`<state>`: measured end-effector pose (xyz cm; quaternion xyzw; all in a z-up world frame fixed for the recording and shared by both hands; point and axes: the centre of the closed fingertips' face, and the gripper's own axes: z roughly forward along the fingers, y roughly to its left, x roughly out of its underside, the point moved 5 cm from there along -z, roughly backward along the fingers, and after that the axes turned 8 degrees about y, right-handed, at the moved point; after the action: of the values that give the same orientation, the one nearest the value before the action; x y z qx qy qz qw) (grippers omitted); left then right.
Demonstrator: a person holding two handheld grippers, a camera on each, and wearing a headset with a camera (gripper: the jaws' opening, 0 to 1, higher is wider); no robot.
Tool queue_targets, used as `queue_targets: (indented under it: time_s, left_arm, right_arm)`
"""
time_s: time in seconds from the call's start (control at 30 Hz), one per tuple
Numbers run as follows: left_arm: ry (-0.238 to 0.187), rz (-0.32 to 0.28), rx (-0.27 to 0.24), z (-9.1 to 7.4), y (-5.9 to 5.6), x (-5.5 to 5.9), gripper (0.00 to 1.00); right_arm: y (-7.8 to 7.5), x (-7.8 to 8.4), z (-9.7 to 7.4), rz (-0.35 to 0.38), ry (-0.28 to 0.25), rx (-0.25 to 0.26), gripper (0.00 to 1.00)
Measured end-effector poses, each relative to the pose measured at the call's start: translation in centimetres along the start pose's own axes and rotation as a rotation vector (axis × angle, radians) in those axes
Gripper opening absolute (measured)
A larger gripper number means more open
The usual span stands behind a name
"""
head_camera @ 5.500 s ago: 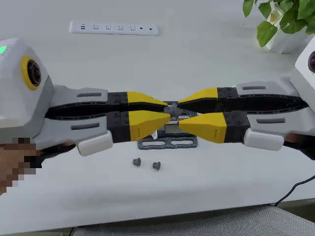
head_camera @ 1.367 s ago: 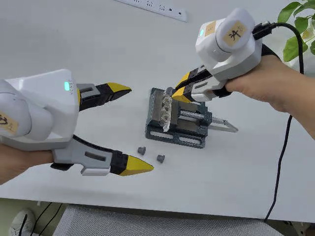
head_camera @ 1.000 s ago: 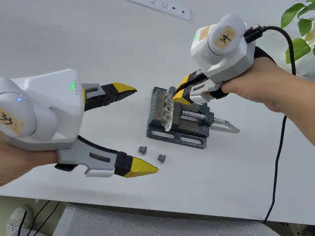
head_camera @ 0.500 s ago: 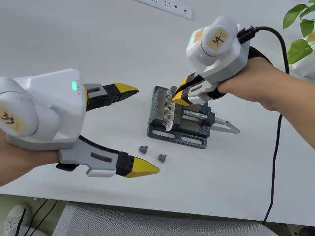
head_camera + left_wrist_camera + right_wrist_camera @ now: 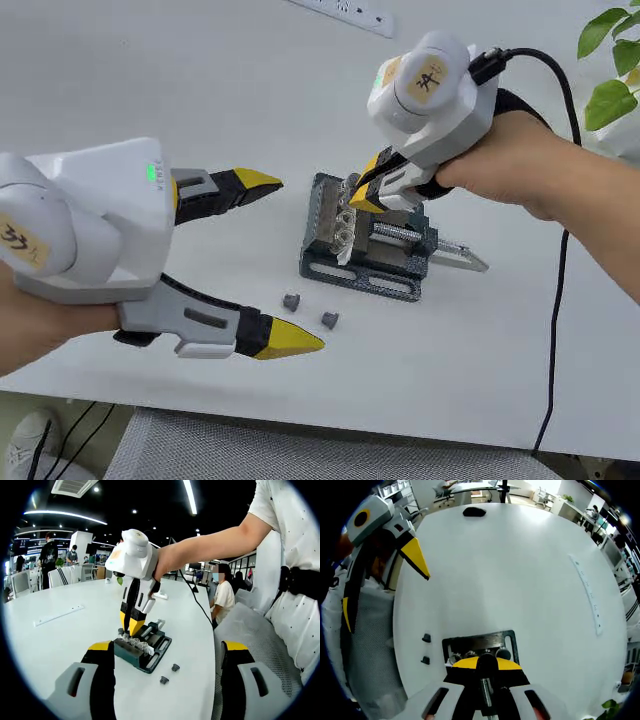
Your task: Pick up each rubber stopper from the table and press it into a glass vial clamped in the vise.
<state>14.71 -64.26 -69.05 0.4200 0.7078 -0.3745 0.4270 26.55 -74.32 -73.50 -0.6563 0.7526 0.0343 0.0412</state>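
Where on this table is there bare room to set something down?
Bare table lies between the vise and the power strip, and right of the vise out to the cable. Crowded: in front of the vise, two loose stoppers by the open left claw; the right claw sits over the vise.

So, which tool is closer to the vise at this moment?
Right. The right tool, shut on a stopper, is just above the vise at its vials. The left tool is open, off to the vise's side, apart from it.
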Motion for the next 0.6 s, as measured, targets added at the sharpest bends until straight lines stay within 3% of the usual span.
queue_targets:
  time_s: [0.3, 0.5, 0.6]
  left_arm:
    - [-0.006, -0.003, 0.000, 0.10, 0.17, -0.11, 0.87]
    - [-0.011, -0.002, 0.004, 0.25, 0.16, -0.32, 0.87]
    - [-0.006, 0.003, 0.006, 0.33, 0.13, -0.42, 0.86]
  right_arm:
    - [0.00, -0.25, 0.08, 0.013, 0.049, 0.001, 0.05]
    - [-0.13, -0.21, 0.16, 0.033, 0.053, -0.006, 0.05]
    - [-0.09, -0.06, 0.10, 0.003, 0.044, -0.002, 0.06]
